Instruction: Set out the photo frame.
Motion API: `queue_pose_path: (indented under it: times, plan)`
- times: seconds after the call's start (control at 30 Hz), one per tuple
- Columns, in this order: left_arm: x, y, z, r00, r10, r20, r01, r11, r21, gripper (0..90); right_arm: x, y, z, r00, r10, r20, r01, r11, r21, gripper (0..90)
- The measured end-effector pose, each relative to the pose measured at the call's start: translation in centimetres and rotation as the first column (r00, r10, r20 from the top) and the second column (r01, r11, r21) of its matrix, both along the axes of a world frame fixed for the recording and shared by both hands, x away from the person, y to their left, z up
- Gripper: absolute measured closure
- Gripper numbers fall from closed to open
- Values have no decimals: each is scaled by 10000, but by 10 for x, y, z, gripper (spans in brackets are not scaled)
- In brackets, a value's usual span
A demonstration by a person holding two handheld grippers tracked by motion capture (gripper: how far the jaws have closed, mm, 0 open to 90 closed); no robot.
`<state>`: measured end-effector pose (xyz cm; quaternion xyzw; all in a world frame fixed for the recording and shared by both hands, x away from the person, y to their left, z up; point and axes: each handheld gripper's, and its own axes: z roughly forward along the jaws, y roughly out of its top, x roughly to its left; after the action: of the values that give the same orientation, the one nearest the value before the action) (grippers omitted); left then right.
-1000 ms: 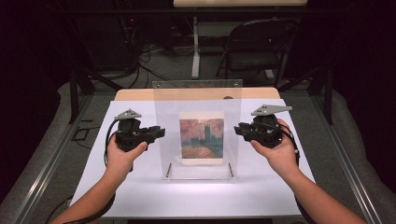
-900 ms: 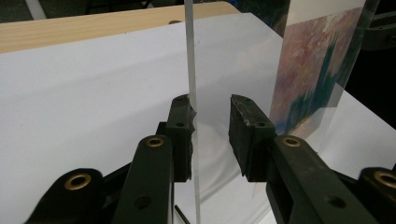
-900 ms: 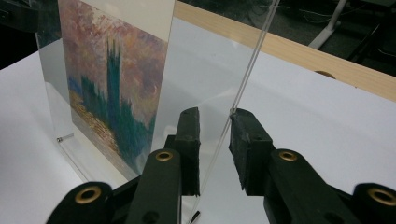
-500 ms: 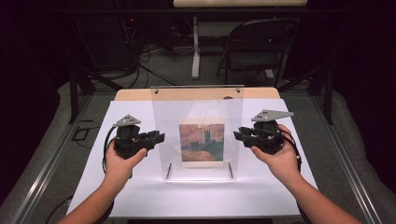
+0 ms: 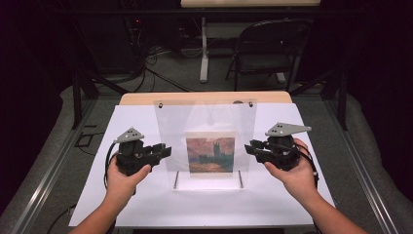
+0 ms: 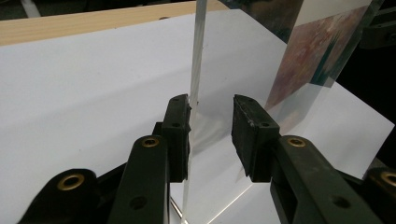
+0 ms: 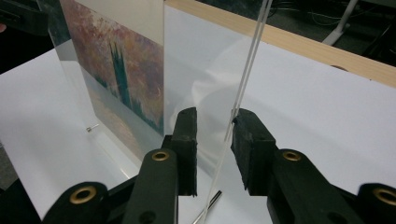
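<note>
A clear acrylic panel [image 5: 204, 119] stands upright on the white table [image 5: 292, 200], with a painted print [image 5: 210, 154] of towers at dusk in it. My left gripper [image 5: 165, 151] is at its left edge and my right gripper [image 5: 251, 146] at its right edge. In the left gripper view the panel's edge [image 6: 196, 56] runs between the jaws of the left gripper [image 6: 211, 105], against one pad and clear of the other. These jaws have just opened a little further. In the right gripper view the right gripper [image 7: 215, 116] also straddles the edge [image 7: 247, 70], close to one pad, with a gap at the other.
Two thin metal pins [image 5: 176, 179] stick out at the panel's foot toward me. A wooden strip [image 5: 146, 99] borders the table's far side. Behind it are a dark chair [image 5: 268, 48] and cables on the floor. Bare white surface lies to both sides.
Both grippers have come toward me, and the panel's top edge has come with them, while its foot has hardly shifted.
</note>
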<state>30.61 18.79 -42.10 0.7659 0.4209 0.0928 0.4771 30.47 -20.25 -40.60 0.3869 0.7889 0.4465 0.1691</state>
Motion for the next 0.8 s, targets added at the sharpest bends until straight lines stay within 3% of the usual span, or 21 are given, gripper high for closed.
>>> queue_pose_path:
  times: [0.2,0.47,0.8]
  plan:
    - [-7,0,-4,10000,38,59,-39,10000,75,665,-9,-1,-2,9999,-17,125,16,9999,113,702]
    - [-8,3,-8,9999,110,80,-112,9998,152,635,-8,-2,-5,9998,8,207,-13,9998,219,691]
    - [-16,14,-18,9992,385,103,-383,9991,-183,508,-11,-11,-14,9999,-100,71,97,9990,428,554]
